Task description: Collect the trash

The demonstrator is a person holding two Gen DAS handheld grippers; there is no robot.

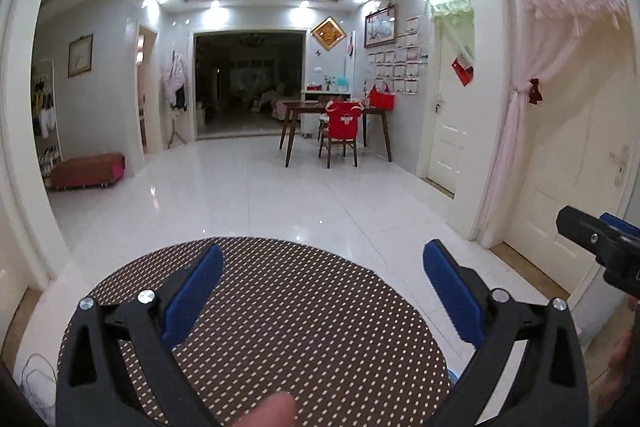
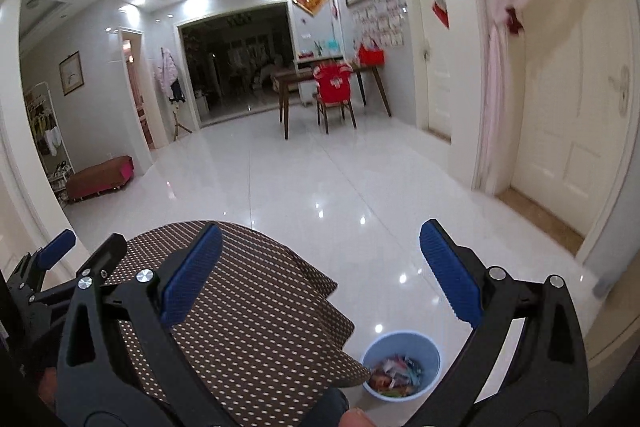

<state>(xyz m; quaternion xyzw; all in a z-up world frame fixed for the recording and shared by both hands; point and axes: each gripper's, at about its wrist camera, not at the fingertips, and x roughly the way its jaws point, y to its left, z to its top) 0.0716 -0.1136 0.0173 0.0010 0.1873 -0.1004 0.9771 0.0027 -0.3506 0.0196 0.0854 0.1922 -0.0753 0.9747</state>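
A wide white floor (image 1: 280, 195) runs off toward a dark doorway, and near the far end of it stands a dining table (image 1: 336, 109) with a red-draped chair (image 1: 340, 131) pushed up to it. Closest to us is a round tabletop (image 1: 280, 327) under a brown cloth dotted white; everything else here sits by that.

The bin (image 2: 401, 367), a pale blue bucket, stands on the floor just beside the tabletop's near right edge, partly tucked under the cloth's rim. Inside it lies the trash (image 2: 396, 375), a heap of bright crumpled wrappers, too small to tell apart.

The left gripper (image 1: 323, 293) hangs over the tabletop with its blue fingers spread wide and nothing between them. The right gripper (image 2: 320, 277) is held off the tabletop's right side, above the floor and the bin, its fingers likewise wide apart and holding nothing. In the right wrist view the left gripper shows at the left edge, over the cloth.
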